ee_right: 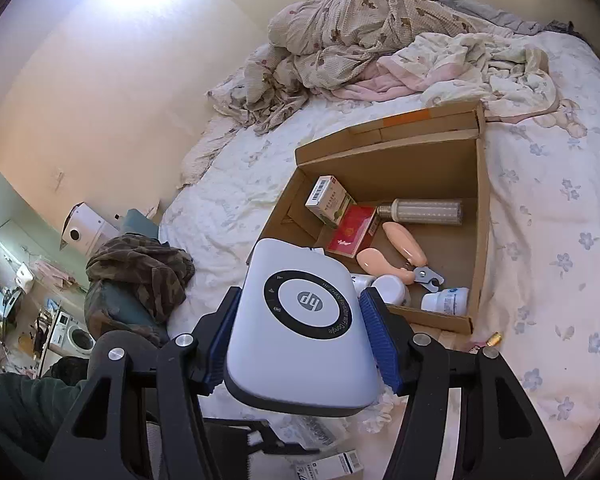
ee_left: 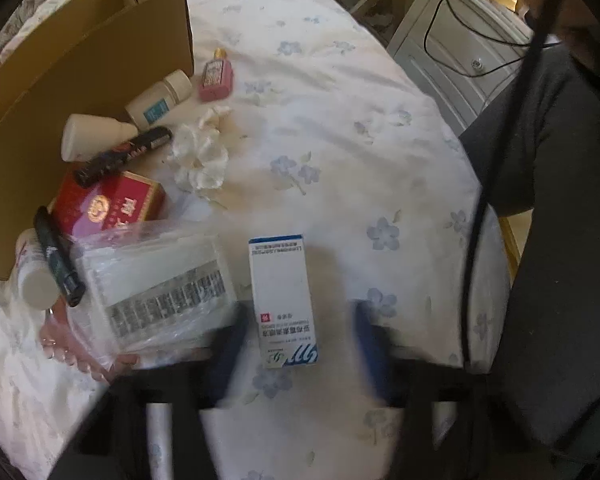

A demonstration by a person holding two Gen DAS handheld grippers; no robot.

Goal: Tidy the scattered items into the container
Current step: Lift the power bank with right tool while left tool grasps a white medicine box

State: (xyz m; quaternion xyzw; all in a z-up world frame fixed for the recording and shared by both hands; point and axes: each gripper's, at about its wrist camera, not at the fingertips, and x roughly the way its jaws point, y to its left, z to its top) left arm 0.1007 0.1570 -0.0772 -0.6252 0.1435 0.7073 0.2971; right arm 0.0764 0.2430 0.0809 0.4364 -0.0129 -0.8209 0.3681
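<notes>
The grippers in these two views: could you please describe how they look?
Both are black linkage frames with silver pivot bolts, and the fingers carry blue ribbed pads. The right gripper shows this sharply; the left gripper is blurred, with a silver rod at its base. A dark sleeve shows at lower left in the right view.

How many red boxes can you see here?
2. One red box lies inside the cardboard box; a second red box lies outside it on the bed sheet, by a black tube. Others may be hidden.
</notes>
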